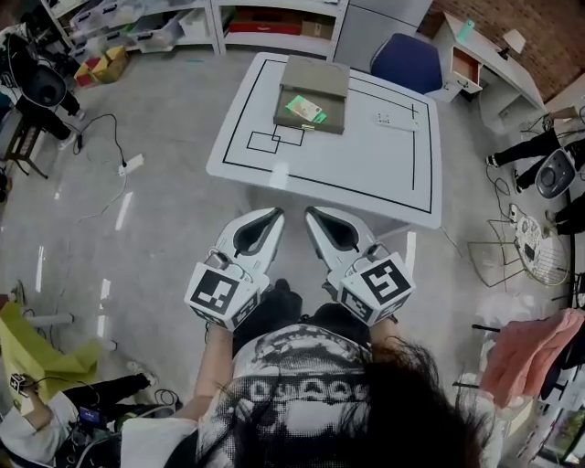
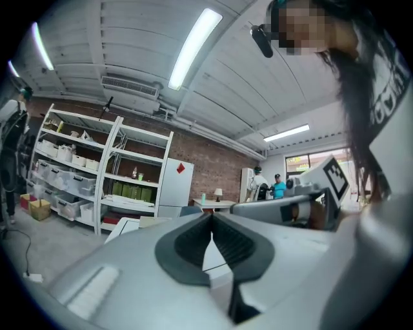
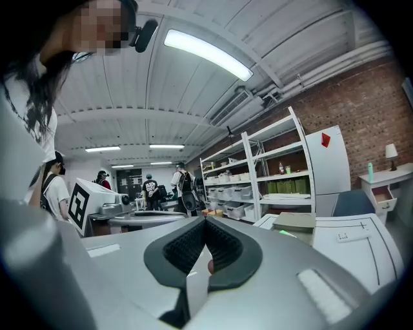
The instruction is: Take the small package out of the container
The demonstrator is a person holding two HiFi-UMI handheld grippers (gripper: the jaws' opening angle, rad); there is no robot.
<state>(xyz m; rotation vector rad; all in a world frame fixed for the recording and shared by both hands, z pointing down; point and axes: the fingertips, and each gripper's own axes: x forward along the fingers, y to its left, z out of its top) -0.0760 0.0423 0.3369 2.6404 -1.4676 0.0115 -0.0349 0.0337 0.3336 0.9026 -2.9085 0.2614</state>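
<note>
A flat khaki container (image 1: 311, 91) rests at the far side of the white table (image 1: 366, 169), and a small green package (image 1: 304, 110) lies at its front edge. The right gripper view shows the same container (image 3: 298, 222) far ahead, with a sliver of the green package (image 3: 284, 232) on it. Both grippers are held close to the person's body, short of the table's near edge. My left gripper (image 1: 276, 213) (image 2: 211, 216) has its jaw tips touching and nothing between them. Beside it, my right gripper (image 1: 309, 212) (image 3: 205, 223) is likewise shut and empty.
A small white item (image 1: 396, 120) lies on the table's right side. A blue chair (image 1: 407, 62) stands behind the table, before shelving (image 1: 274, 23). A power strip and cable (image 1: 131, 164) lie on the floor at left. Pink cloth (image 1: 530, 352) hangs at right.
</note>
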